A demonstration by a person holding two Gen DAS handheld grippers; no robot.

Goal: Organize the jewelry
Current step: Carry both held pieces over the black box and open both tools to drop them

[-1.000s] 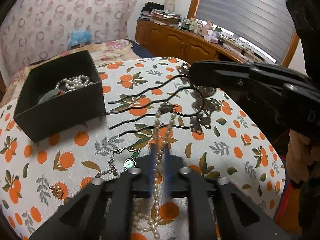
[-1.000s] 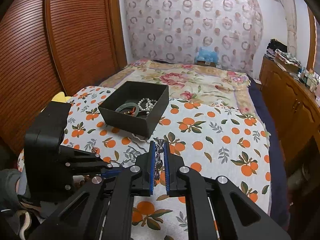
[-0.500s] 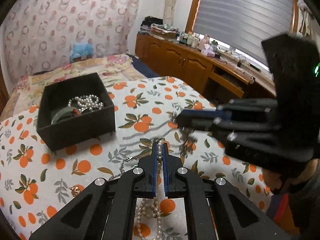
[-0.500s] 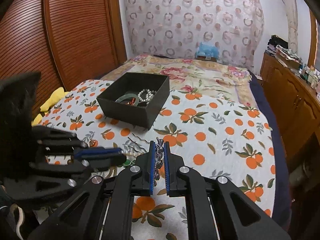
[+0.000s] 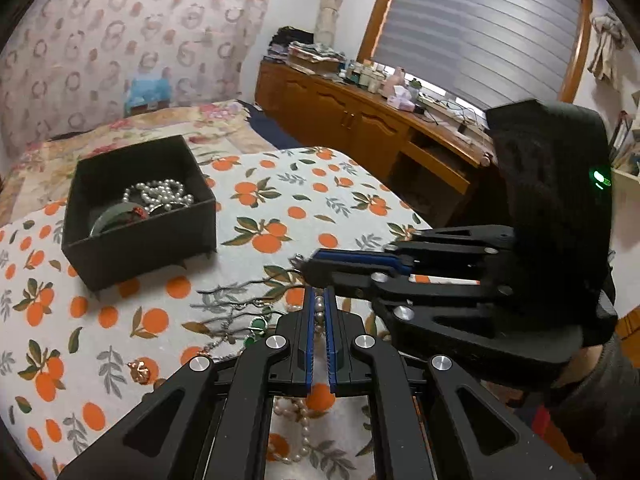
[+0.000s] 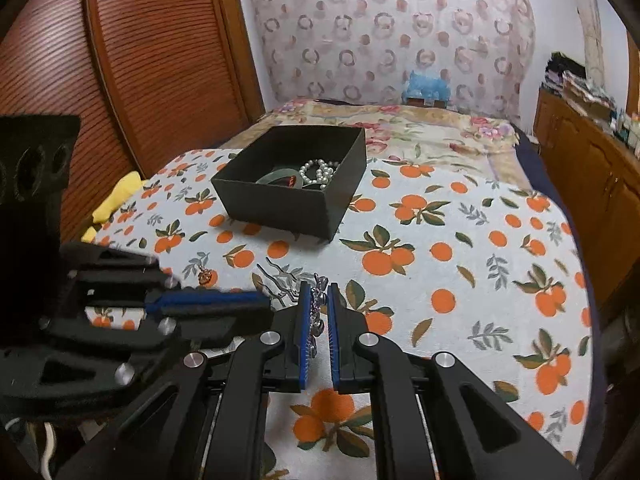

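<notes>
Bed, orange-print cloth (image 6: 460, 240); black box (image 6: 296, 200), open, held pearls and a bangle. Left claw (image 5: 318, 308) pinched shut on the pearl necklace (image 5: 319, 312), its tail trailing below. Right claw (image 6: 318, 312) clamped on the silver hair comb (image 6: 318, 312). Handling judged: lift each high, keep strands apart, lower into box.

Both grippers are matte black plastic — the left gripper (image 5: 318, 308) and the right gripper (image 6: 319, 304) alike — with blue ribbed pads and silver round screws at the joints. The right one's boxy housing (image 5: 552, 200) carries a small green light (image 5: 599, 178). A dark grey sleeve (image 5: 600, 396) covers the wrist behind it.
</notes>
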